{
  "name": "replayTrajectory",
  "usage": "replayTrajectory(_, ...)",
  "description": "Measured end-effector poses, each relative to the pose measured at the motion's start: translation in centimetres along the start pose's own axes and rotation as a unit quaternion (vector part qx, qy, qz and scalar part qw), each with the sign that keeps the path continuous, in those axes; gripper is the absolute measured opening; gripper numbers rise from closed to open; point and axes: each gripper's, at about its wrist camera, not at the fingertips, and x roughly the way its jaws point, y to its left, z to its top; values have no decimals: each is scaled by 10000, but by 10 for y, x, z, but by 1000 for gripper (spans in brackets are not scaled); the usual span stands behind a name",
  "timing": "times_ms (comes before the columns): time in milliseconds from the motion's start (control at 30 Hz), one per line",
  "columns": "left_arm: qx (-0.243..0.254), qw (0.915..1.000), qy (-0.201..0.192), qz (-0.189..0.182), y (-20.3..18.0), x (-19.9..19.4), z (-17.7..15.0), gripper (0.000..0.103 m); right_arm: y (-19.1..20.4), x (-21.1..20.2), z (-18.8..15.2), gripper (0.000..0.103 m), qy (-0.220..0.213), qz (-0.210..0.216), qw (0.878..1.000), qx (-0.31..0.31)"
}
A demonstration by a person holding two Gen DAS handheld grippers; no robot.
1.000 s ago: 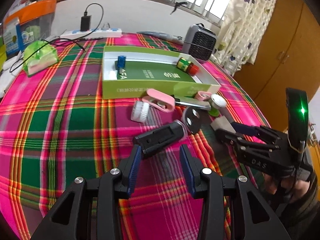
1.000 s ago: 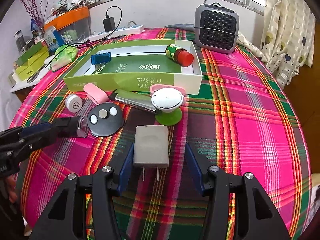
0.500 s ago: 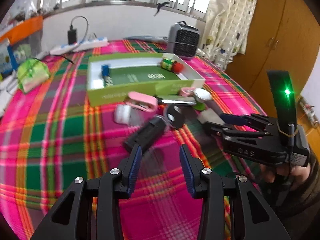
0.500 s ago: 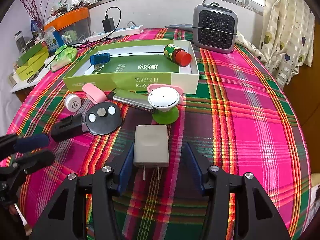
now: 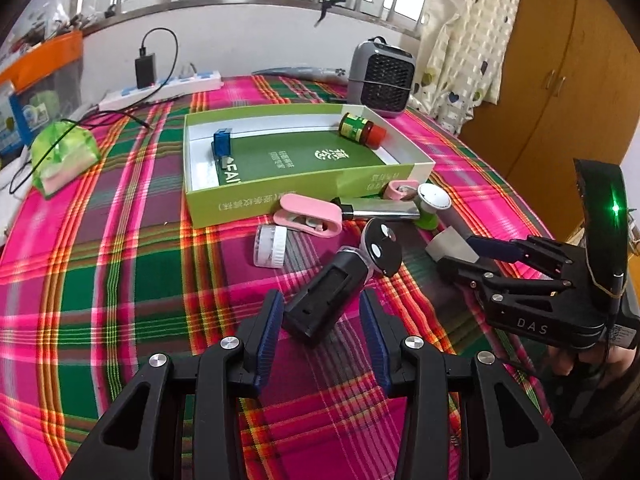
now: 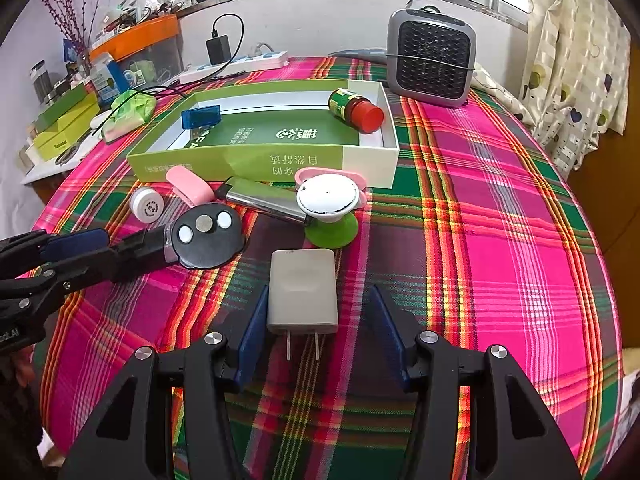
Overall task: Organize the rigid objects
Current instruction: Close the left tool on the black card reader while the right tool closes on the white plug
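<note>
the left gripper point(image 5: 322, 330) has its fingers spread wide around the near end of a black boxy device point(image 5: 326, 300) at lower centre of the left view — gaps show on both sides, so nothing is gripped. that device lies slanted, its far end touching a black round disc point(image 5: 382, 248) with pale buttons. the right gripper point(image 6: 320, 330) also stands wide, straddling a grey wall charger point(image 6: 302, 292) in the lower middle of the right view; the left pad sits just beside the charger's edge, the right pad well apart. the green box point(image 6: 240, 162), upper centre, already holds a blue usb piece point(image 6: 200, 117) and a red-capped bottle point(image 6: 354, 110).

likely risks: closing on the slanted device would catch it across a corner and twist it free, or shove the disc into the white jar point(image 5: 272, 246) just beyond. the charger sits off-centre — one pad meeting it first may slide it sideways on the plaid cloth point(image 6: 480, 240).
</note>
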Motion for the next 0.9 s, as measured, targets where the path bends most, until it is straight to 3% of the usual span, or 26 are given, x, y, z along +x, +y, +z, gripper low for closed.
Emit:
replayTrajectory(333,222,9997,75,53,-4,6,3,39,0,0,0,52,3,1,10000,-1)
replayTrajectory(700,439,9987,174,-210,-24,1,-6,39,0,-1,0,52,-3,23,10000,7)
replayTrajectory(900,412,9990,180,18,-26,6,-2,39,-1,-1,-1,52,-8,34,10000,7)
